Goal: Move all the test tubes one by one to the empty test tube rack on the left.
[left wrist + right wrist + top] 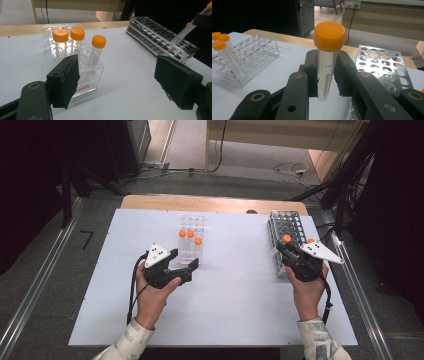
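Gripping a capped tube (325,67) over the grey rack (384,72), right tongs (325,75) are needing vertical alignment with a hole; left tongs (117,82) are hanging released.

Ahead of you the white tabletop (235,310) covers most of a wooden desk, whose bare edge (210,202) shows along the far side. Beyond it lies grey floor (200,150) with loose cables (292,169), and a dark cabinet (127,145) stands at the far left. Metal rails (37,285) run along the floor on both sides of the desk.
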A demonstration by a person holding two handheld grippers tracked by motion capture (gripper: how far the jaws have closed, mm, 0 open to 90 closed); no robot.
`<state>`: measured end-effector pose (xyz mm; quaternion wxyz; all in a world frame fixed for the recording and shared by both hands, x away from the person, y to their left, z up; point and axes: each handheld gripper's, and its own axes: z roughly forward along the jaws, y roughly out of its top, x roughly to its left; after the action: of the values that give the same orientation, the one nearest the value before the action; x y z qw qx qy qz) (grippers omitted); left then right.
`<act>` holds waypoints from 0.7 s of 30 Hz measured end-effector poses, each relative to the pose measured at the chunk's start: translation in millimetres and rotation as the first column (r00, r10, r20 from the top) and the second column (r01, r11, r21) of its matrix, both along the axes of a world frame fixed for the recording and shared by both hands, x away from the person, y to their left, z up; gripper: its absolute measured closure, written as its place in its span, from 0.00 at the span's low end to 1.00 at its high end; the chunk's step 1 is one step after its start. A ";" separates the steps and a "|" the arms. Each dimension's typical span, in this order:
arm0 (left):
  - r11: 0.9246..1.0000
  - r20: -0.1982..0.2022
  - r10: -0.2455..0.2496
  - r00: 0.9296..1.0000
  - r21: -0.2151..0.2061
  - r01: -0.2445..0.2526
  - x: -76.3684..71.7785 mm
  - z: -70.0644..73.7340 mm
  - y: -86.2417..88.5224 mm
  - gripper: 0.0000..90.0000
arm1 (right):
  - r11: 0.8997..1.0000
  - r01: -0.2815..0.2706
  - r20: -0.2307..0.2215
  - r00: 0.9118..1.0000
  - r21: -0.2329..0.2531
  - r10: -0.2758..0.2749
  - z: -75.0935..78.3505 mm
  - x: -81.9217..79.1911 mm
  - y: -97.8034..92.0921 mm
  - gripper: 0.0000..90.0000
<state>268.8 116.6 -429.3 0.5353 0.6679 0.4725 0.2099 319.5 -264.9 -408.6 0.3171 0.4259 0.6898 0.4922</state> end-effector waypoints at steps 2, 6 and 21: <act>1.000 -0.001 0.000 1.000 0.001 0.000 -0.1 0.0 0.0 0.22 | 1.000 -0.005 -0.002 1.000 -0.002 0.005 -0.5 -0.5 1.5 0.79; 1.000 0.001 0.000 1.000 0.000 0.000 -0.3 0.1 0.0 0.22 | 1.000 -0.019 -0.002 1.000 -0.008 0.019 -1.2 -2.0 4.8 0.79; 1.000 0.002 -0.002 1.000 0.001 0.002 -1.0 0.2 -1.0 0.22 | 0.998 -0.062 -0.021 0.998 -0.023 0.061 -6.0 -6.7 20.1 0.79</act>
<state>267.9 115.6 -429.0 0.5355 0.6685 0.4714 0.2103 312.8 -244.8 -414.6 0.3000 0.4055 0.7115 0.4892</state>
